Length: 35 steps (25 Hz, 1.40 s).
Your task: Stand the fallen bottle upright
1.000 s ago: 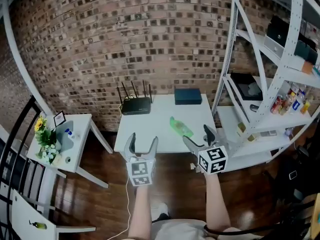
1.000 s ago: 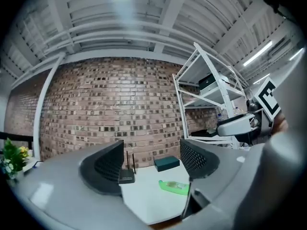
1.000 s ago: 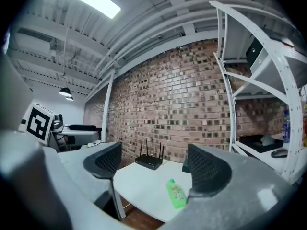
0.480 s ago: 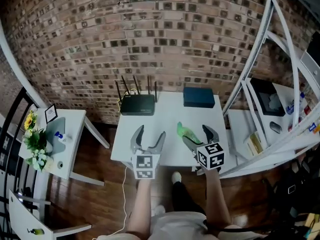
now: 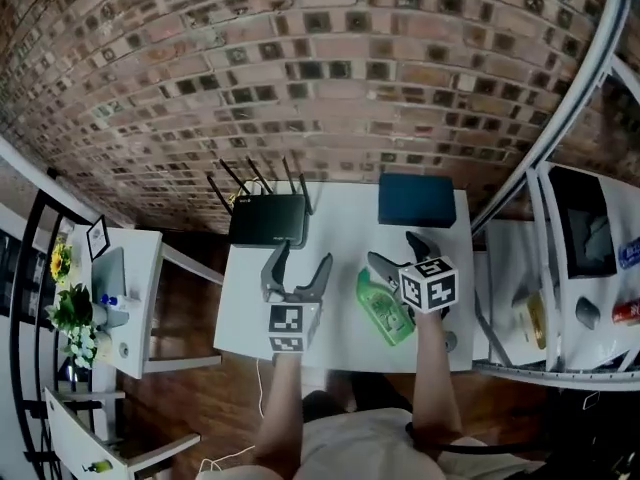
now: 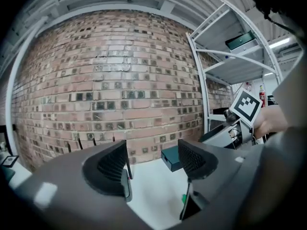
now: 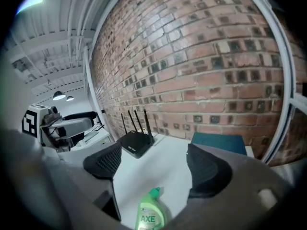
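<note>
The green bottle lies on its side on the white table, right of the middle. In the right gripper view the bottle shows an AXE label, its cap pointing toward the brick wall, low between the jaws and apart from the pads. My right gripper hovers open over the bottle's far end. To the bottle's left my left gripper hangs over bare table; its jaws are closing with nothing between them. In the left gripper view only a green scrap of the bottle shows.
A black router with antennas stands at the table's back left, a teal box at the back right. A white metal shelf rack stands close on the right. A small side table with flowers is at left.
Both grippers have moved forward and down from the table's front edge to over the table. The right one now stands over the bottle. The left jaws have narrowed.
</note>
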Available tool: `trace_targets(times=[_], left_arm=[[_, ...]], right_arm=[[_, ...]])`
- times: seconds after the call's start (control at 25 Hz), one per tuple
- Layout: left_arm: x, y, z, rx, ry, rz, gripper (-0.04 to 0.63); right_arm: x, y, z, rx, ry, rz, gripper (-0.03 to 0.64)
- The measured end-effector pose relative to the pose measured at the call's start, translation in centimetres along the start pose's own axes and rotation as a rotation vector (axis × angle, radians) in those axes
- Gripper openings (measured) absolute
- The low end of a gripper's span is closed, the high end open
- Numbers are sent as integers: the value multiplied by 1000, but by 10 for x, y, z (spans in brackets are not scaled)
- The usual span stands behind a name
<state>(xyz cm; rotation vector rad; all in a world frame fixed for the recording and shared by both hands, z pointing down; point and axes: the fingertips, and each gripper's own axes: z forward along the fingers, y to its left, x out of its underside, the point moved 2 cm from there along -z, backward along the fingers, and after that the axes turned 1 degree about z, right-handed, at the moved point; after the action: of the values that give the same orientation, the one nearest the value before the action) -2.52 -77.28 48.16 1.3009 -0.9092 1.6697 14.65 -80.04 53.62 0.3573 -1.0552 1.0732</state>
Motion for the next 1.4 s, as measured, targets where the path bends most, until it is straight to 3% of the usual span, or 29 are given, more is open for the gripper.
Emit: trace_targets(times=[0.2,0.36,0.6,0.88,1.08,1.24,1.4], left_arm=[[51,10,44,-15,105,-71,358],[85,11,66,-12,160,-123,353],[128,13,80,-14,219,-157,351],[166,28,76,-20,280,-192,351],[172,32,77,-7,289,-223,351],[171,31,80,12,272,-219,351],[170,32,81,18,268,-231,342]], right_arm=[[57,-6,59,-114,194,26,419],[95,6,83,-194,339,-16,419],[145,7,112,-183,517,37,419],[171,11,129,-155,592,95,383],[181,10,134,-111,647,67,371],[188,0,135,-44,671,59,270],[188,-4,136,-9,693,39,247]])
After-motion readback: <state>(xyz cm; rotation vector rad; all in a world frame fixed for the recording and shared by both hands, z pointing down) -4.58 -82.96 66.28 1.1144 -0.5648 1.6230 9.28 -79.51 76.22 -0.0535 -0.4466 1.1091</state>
